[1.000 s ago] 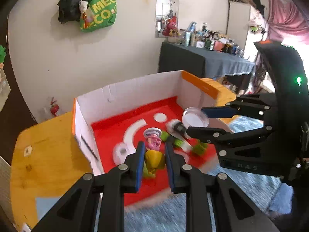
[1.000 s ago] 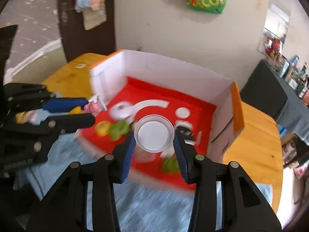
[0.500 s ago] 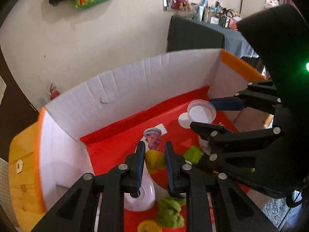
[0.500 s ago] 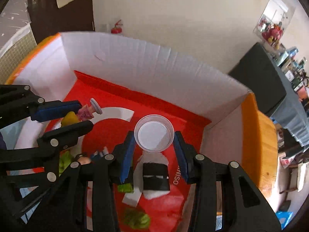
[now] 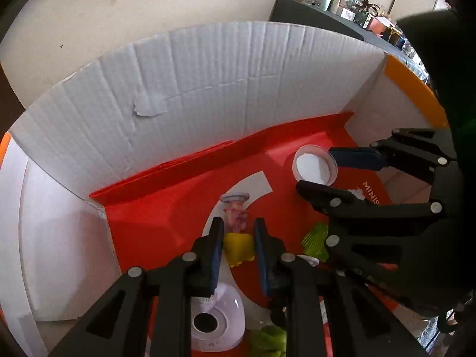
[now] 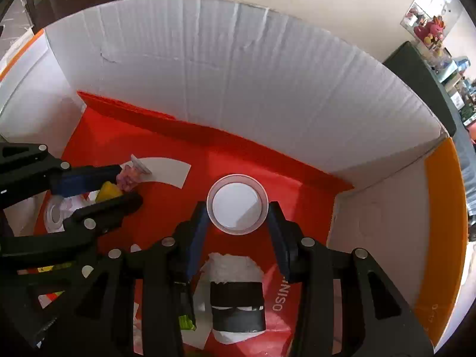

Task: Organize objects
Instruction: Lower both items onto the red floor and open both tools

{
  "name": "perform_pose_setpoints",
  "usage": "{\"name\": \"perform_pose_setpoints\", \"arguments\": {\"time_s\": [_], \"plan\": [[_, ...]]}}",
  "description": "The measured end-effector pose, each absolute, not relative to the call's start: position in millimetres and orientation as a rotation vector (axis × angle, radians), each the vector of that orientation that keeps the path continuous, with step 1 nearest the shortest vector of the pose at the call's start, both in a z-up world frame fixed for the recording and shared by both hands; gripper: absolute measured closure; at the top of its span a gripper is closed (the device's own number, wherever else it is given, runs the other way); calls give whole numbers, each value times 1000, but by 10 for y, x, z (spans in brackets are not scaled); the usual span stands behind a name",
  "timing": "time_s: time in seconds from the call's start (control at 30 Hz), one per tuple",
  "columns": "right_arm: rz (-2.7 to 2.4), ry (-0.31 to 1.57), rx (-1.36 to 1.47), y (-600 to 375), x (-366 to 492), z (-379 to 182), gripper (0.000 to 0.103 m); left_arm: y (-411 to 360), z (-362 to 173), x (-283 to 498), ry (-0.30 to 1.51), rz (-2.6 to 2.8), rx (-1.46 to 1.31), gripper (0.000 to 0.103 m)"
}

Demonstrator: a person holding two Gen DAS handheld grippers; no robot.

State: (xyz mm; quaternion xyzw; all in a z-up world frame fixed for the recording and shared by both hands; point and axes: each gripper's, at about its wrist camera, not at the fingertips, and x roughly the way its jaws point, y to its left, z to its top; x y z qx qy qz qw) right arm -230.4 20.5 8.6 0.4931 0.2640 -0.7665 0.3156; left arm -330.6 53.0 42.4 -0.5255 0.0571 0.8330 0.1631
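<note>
Both grippers hang inside a white cardboard box point(image 5: 208, 89) with a red floor point(image 6: 238, 160). My left gripper point(image 5: 236, 238) is shut on a small toy figure point(image 5: 238, 248) with a yellow body, a pink head and a round clear base. That figure point(image 6: 117, 186) shows at the left of the right wrist view, between the left gripper's fingers point(image 6: 89, 177). My right gripper point(image 6: 238, 215) is shut on a round clear container with a white bottom point(image 6: 237, 203), held just above the red floor. The container point(image 5: 314, 168) also shows at the right of the left wrist view.
On the box floor lie a black-and-white sushi-like toy point(image 6: 236, 294), a white round device with a dark hole point(image 5: 214, 322) and green toy pieces point(image 5: 316, 238). The box's walls rise close on three sides, orange-edged point(image 6: 440, 223) at the right. A cluttered dark table point(image 5: 327, 15) stands behind.
Both grippers came from the box's open front down into it, still holding the figure and the container. The views tilted downward, so the room and hanging bags left the frame.
</note>
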Motion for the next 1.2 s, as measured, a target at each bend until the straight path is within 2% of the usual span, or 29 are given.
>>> {"name": "perform_pose_setpoints", "arguments": {"time_s": [0.33, 0.43, 0.5, 0.8, 1.2], "plan": [[-2017, 670, 1303, 340, -2207, 116, 63, 490, 429, -3320, 164, 2381, -1500, 81], [-2034, 687, 1297, 376, -2162, 123, 51, 517, 429, -3302, 171, 2384, -1501, 81], [-2040, 688, 1296, 403, -2140, 129, 49, 504, 437, -3301, 167, 2381, -1502, 80], [-2051, 692, 1295, 524, -2007, 188, 49, 472, 481, -3288, 148, 2391, -1498, 70], [-2062, 678, 1283, 567, -1662, 225, 49, 432, 590, -3190, 147, 2404, -1480, 70]]}}
